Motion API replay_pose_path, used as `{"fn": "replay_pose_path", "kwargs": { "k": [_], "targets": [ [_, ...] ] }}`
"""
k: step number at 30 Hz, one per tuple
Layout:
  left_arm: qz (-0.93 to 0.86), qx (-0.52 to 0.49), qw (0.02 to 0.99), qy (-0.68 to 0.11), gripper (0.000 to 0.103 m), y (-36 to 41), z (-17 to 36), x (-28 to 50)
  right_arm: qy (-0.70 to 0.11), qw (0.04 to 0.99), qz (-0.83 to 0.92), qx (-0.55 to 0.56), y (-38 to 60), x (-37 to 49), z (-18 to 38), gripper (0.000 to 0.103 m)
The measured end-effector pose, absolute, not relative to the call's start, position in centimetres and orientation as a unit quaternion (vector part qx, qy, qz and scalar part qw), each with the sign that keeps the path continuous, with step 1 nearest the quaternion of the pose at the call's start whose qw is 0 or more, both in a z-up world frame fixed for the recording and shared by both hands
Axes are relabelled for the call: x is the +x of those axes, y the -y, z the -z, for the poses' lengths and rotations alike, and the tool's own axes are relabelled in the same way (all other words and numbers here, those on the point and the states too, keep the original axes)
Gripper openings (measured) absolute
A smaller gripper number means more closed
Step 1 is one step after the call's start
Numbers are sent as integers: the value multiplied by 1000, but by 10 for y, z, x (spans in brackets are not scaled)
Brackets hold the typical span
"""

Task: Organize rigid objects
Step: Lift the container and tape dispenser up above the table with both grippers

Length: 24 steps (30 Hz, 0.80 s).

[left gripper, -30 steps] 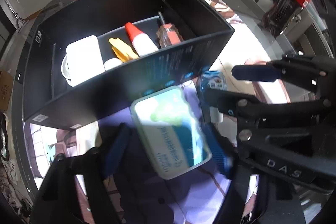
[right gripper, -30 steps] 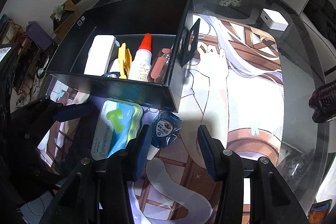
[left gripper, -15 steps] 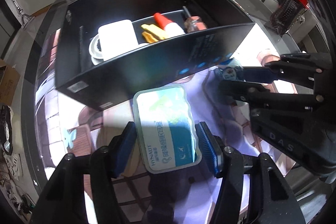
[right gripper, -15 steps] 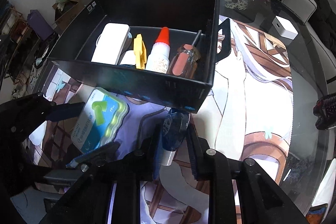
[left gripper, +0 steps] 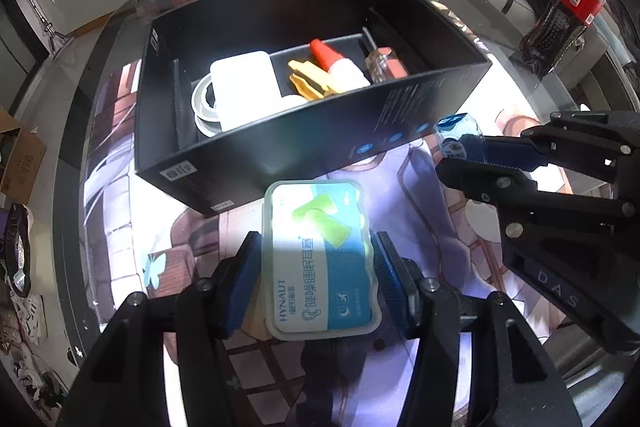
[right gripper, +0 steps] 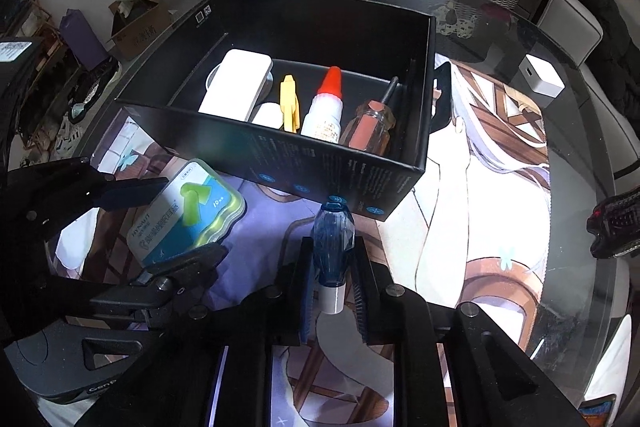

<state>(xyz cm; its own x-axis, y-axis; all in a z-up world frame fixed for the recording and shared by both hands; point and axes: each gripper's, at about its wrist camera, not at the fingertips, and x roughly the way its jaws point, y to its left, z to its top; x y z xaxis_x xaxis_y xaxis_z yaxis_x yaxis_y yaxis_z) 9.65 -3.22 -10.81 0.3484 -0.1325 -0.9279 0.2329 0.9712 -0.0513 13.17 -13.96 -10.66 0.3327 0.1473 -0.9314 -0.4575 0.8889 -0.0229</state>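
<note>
Gripping both items just short of my black box (left gripper: 304, 143).
Left gripper (left gripper: 318, 263) clamps the earplug case (left gripper: 318, 259); right gripper (right gripper: 332, 267) pinches the blue correction tape (right gripper: 332, 239), tip nearly touching the box's front wall.

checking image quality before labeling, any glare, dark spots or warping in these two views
Left wrist view: glare washes out the earplug case top and the white case in the black box; straight edges bow. Right wrist view: table mat blown out at right; black box interior dark; corners vignetted.

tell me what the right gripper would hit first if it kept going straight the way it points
Probably the near wall of the black box, straight ahead of the right gripper and the blue correction tape it grips; depth is hard to judge.
</note>
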Motion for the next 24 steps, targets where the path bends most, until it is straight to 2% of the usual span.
{"fn": "replay_pose_path", "kwargs": {
  "k": [5,15,24],
  "targets": [
    [117,36,835,-536,55,30,91,89,-527,816,-196,-130,147,122,94,16],
    [125,28,903,-411,55,22,27,56,-422,874,-222,-91,156,99,33,16],
    [108,12,957,-268,55,9,-19,32,-263,932,-237,-75,157,62,-20,16]
  ]
}}
